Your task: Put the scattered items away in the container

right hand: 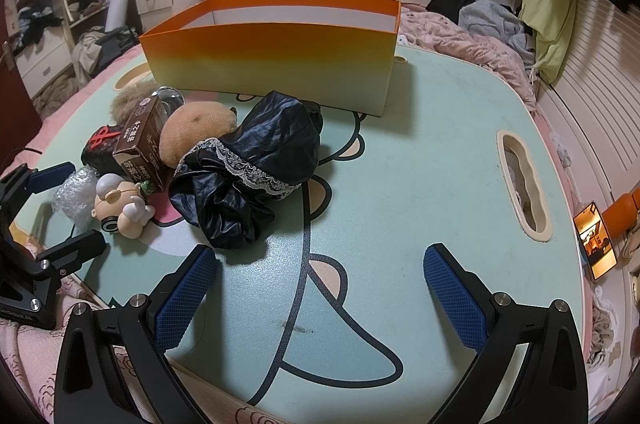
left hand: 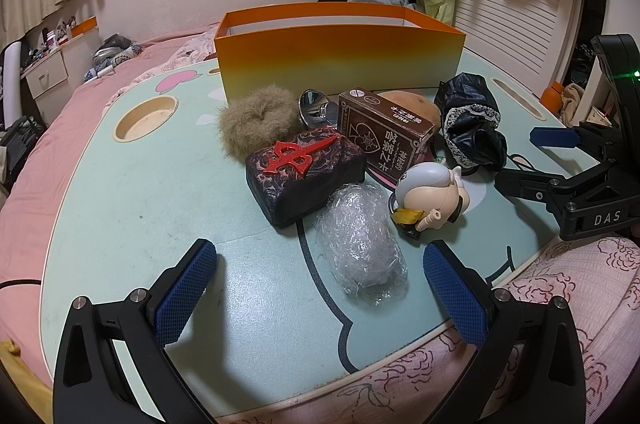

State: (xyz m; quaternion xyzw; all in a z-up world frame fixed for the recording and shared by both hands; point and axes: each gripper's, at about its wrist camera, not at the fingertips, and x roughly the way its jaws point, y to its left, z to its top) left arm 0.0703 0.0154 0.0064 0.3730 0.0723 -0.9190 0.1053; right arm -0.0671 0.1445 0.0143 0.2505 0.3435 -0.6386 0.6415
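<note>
Your left hand-held gripper (left hand: 320,284) stands wide open with nothing in it, and the crinkled clear plastic bundle (left hand: 358,242) lies on the worktop (left hand: 160,184) just ahead, between the blue pads (left hand: 184,292) but not touching either. Your right hand-held gripper (right hand: 320,288) is equally spread and empty, with the black lace-trimmed cloth (right hand: 256,164) just ahead and to its left. To take the bundle well, I would push the left one forward until both pads flank its widest part, then close gently, since it looks light, soft and slippery and could squirt out or crush. Lift clear of the dark patterned box with the red ornament (left hand: 304,172), which sits beside the bundle's far end. Beyond that lie a brown carton (left hand: 384,132), a fluffy scrunchie (left hand: 256,120) and a small figurine (left hand: 432,192). The orange container (left hand: 340,60) stands open-topped farther ahead, past the pile; no items show inside it from here, so nearly all the work appears to remain.
</note>
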